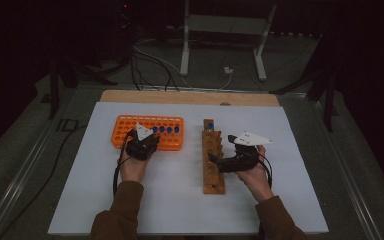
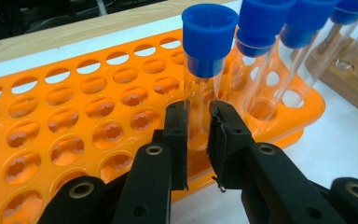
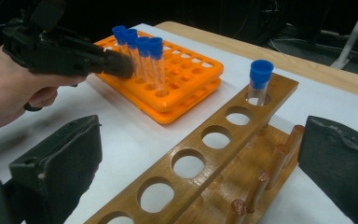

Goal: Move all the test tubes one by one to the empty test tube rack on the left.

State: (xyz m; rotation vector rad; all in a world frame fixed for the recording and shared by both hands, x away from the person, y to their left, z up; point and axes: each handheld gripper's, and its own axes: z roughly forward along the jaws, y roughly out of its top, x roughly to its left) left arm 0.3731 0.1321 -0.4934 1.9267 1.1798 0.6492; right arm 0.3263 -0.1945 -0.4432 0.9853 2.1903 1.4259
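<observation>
Test tubes with blue caps are what we handle here, and four of them stand in a row at the near right edge of the orange rack (image 1: 130, 131), on the left half of the desk (image 1: 180, 200). We judge that the step in hand is to lift one tube out of this rack and carry it to the wooden rack on the right.

In the left gripper view our left claw (image 2: 199, 140) is around the nearest tube (image 2: 200, 93), low on the clear glass, well below the blue cap (image 2: 209, 37). The jaws stand at both sides of the glass and seem to touch it, but we cannot tell for sure if they already press. To do this well, we should close gently, because the glass is smooth and thin. Then we should lift straight up along the axis of the tube, so the bottom does not catch in the hole. The neighbour tube (image 2: 256, 70) is just beside, so we must not tilt toward it.

Further right, the wooden rack (image 1: 214, 160) lies in the middle of the desk. One capped tube (image 3: 259, 81) is already in its far hole, and the holes nearer to us are free.

At the right, our right claw (image 3: 205, 177) is released, with its jaws wide at both sides of the wooden rack. We think it can hold this rack steady when the tube comes.
</observation>
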